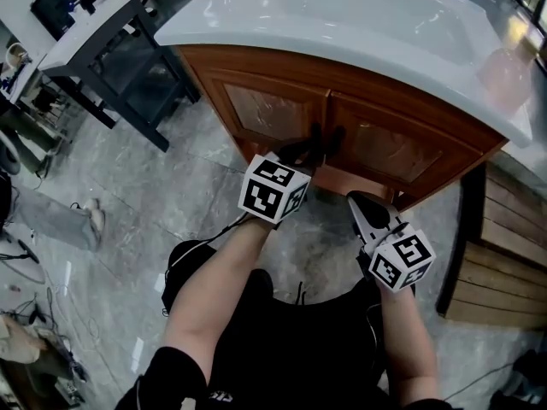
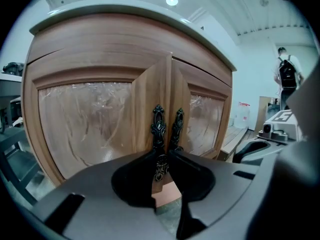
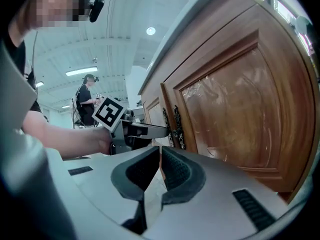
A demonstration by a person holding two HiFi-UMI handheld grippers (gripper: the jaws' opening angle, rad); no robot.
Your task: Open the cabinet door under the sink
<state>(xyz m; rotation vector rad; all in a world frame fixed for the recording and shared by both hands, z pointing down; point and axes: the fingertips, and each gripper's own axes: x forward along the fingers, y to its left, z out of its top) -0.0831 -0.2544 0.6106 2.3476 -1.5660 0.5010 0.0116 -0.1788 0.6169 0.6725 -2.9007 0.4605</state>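
Note:
The wooden cabinet under the white sink top (image 1: 342, 15) has a left door (image 1: 269, 109) and a right door (image 1: 393, 148), each with an ornate dark handle at the middle seam. My left gripper (image 1: 320, 143) reaches to that seam. In the left gripper view its jaws (image 2: 162, 156) are shut on the lower part of the left handle (image 2: 158, 129), beside the right handle (image 2: 177, 126). The left door's edge stands slightly out from the right door. My right gripper (image 1: 359, 203) hangs lower right of the seam, shut on nothing (image 3: 160, 156).
A dark-framed table (image 1: 111, 49) stands left of the cabinet. A wooden slatted platform (image 1: 504, 246) with a dark post lies at the right. The floor is grey marble tile. A person (image 2: 287, 74) stands far off in the room.

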